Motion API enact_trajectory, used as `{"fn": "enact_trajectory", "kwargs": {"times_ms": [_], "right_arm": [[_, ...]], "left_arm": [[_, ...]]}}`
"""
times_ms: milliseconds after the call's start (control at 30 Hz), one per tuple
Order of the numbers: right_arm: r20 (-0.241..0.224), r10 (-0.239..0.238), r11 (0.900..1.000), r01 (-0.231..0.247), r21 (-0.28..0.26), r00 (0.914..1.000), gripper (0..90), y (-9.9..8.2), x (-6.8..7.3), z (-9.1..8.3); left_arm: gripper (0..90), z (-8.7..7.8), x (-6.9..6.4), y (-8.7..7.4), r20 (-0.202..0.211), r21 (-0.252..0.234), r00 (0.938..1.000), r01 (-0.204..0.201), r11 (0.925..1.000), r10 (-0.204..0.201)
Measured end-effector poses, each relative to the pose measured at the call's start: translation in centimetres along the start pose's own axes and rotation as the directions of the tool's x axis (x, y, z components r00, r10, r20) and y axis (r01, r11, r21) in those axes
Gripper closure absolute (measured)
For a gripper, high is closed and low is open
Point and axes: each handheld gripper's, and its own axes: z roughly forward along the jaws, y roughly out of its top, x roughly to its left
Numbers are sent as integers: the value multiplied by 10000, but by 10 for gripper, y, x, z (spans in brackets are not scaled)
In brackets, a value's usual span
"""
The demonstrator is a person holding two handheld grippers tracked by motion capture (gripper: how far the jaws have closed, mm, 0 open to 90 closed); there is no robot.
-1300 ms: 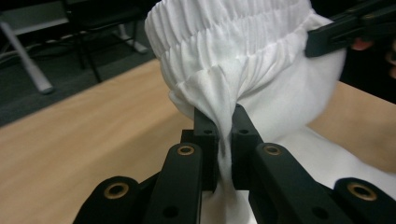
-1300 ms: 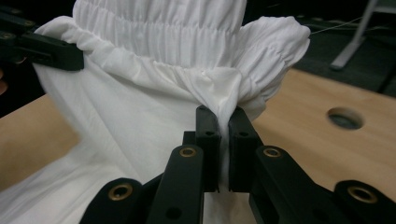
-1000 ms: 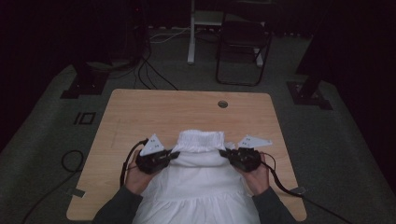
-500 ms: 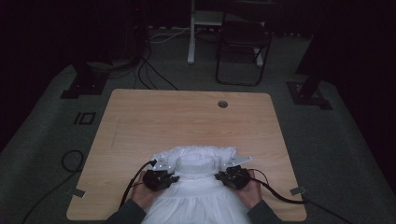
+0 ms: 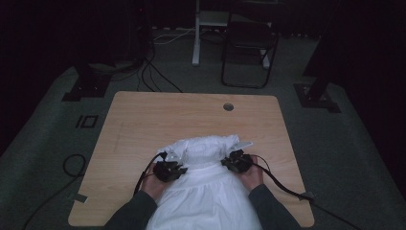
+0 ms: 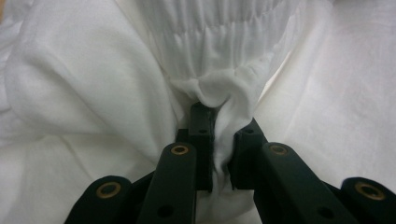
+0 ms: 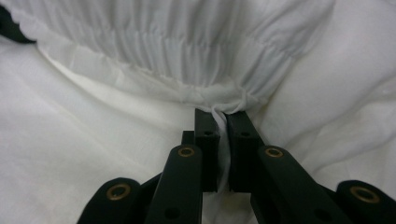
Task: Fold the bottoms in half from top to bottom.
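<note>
A white dress (image 5: 206, 196) lies on the wooden table (image 5: 158, 120), its gathered bodice pointing away from the person and its skirt hanging over the near edge. My left gripper (image 5: 178, 167) is shut on a bunch of cloth at the dress's left waist; in the left gripper view the fabric (image 6: 93, 70) is pinched between the black jaws of the left gripper (image 6: 224, 121). My right gripper (image 5: 230, 163) is shut on the right waist. In the right gripper view, the right gripper (image 7: 222, 116) clamps a fold just under the smocked band (image 7: 163, 42).
A round cable hole (image 5: 228, 106) sits near the table's far edge. Beyond the table stand a dark folding chair (image 5: 249, 52) and a white post (image 5: 196, 33). Cables (image 5: 153, 72) lie on the floor at the left, and black stand bases (image 5: 316, 96) flank the table.
Both hands have sunk toward the tabletop with the dress and drawn a little closer together. The bodice now rests on the table.
</note>
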Motion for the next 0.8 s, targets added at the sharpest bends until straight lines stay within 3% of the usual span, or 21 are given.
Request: {"fn": "enact_trajectory", "kwargs": {"times_ms": [100, 200, 367, 467, 633, 733, 800], "right_arm": [[271, -23, 10000, 22, 8, 9996, 845, 11, -7, 8], [574, -16, 10000, 17, -3, 9984, 845, 21, -12, 16], [965, 269, 9995, -254, -169, 9950, 844, 39, -30, 31], [1030, 607, 9979, -581, -281, 9928, 843, 49, -44, 40], [1130, 1224, 9921, -1184, -420, 9860, 836, 62, -63, 49], [1078, 1778, 9831, -1717, -637, 9781, 838, 65, -71, 54], [1041, 1859, 9818, -1804, -595, 9770, 853, 66, -72, 54]], "left_arm": [[821, 7, 15, 11, -286, 60, 9995, 97, 9999, -95], [823, 14, 29, 22, -776, 99, 9970, -70, 9999, 78], [823, 33, 50, 50, -1900, 313, 9802, -500, 9983, 551], [822, 41, 62, 63, -2160, 475, 9746, -508, 9976, 599], [822, 54, 73, 78, -2740, 549, 9593, -558, 9969, 688], [822, 59, 76, 84, -2888, 554, 9563, -314, 9980, 461], [826, 58, 76, 85, -2872, 551, 9568, -301, 9980, 447]]}}
